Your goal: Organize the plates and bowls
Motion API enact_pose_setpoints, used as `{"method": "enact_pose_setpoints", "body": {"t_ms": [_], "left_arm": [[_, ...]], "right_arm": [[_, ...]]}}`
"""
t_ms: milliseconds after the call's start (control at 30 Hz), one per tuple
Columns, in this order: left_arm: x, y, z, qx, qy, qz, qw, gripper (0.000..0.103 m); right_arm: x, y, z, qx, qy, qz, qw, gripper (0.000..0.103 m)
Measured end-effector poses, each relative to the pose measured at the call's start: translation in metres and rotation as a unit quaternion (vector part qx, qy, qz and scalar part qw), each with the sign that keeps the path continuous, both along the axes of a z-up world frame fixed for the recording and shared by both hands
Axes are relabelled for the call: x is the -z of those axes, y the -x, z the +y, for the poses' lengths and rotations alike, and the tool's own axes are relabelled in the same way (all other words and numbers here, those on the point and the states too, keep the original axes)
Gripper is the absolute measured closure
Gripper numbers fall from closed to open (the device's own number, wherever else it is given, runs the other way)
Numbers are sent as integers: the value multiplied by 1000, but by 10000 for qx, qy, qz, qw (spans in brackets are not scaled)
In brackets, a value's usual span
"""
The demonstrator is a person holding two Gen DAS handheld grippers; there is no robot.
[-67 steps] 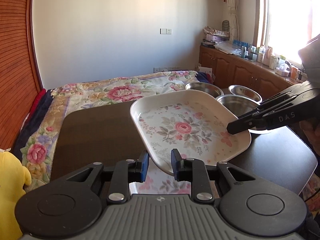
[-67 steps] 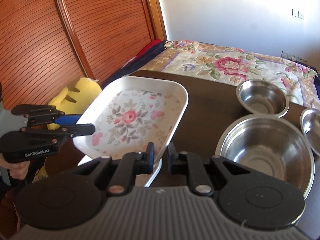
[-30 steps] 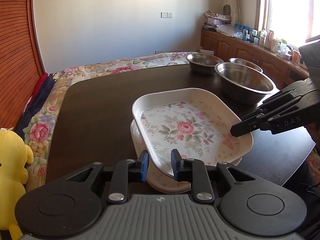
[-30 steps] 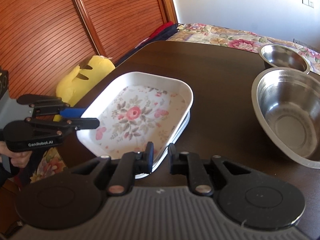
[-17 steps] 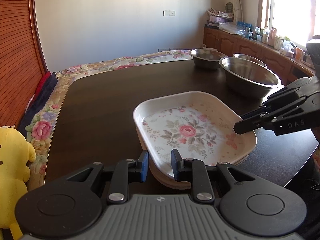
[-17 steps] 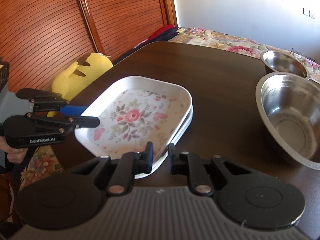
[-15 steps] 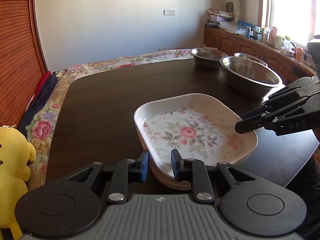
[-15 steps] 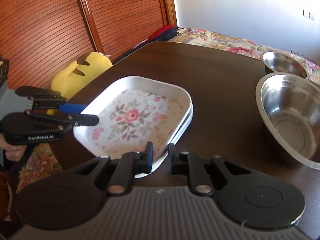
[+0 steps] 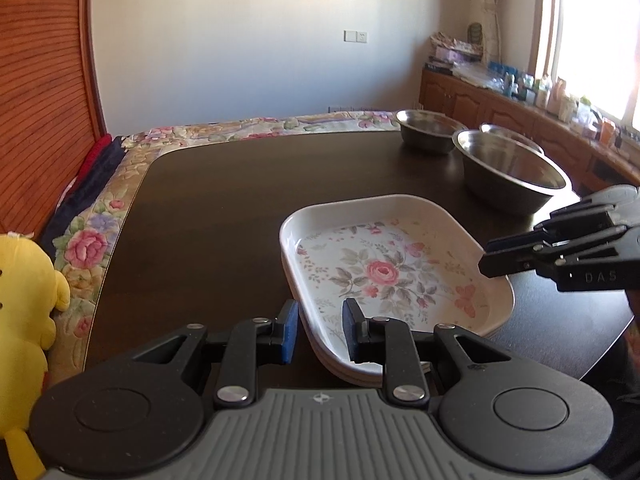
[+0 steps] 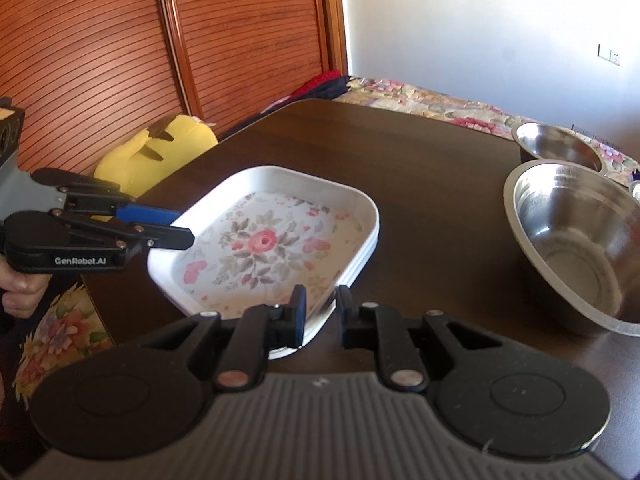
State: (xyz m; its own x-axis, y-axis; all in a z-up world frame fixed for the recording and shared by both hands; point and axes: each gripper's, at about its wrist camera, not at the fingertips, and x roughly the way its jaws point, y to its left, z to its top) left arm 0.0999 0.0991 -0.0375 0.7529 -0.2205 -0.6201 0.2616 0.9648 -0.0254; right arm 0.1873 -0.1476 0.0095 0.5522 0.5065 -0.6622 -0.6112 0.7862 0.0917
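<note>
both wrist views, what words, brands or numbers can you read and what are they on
"GenRobot.AI": white print on the side of the left tongs, seen in the right wrist view.
"DAS": faint raised letters on the side of the right tongs, seen in the left wrist view; any further letters are cut off.
Bottles and boxes on the window counter: labels too small to read.
</note>
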Motion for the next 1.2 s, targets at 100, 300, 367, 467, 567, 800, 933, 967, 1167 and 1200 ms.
{"method": "enact_pose_setpoints", "body": {"t_ms": [100,300,367,467,567,800,933,967,1167,1200], "left_arm": [[-2,0,0,-66,55,-41,10000,71],[-12,-1,-7,-58,85,-197,9998,65],[-17,-1,-11,-29,118,-255,9996,65],[-22,-3,-20,23,175,-337,9993,64],[-25,-6,-32,63,193,-427,9989,60],[-23,-21,-76,261,163,-565,9979,55],[-19,-32,-102,378,254,-546,9975,55],[-19,-34,-109,398,258,-550,9974,55],[-15,-50,-140,471,317,-593,9966,49],[-15,-52,-144,462,318,-625,9965,46]], "right_arm": [[0,3,-3,63,-59,-113,9999,86],[-5,6,-15,278,-275,-263,9989,86],[-8,6,-21,352,-323,-335,9983,86],[-14,7,-31,475,-380,-491,9969,86],[-21,5,-42,613,-445,-659,9949,86],[-31,1,-74,1032,-580,-1182,9859,77],[-31,-3,-99,1283,-739,-1363,9795,69],[-31,-4,-105,1328,-806,-1388,9781,65],[-24,-11,-138,1598,-874,-1703,9684,52],[-22,-13,-142,1633,-872,-1741,9672,50]]}}
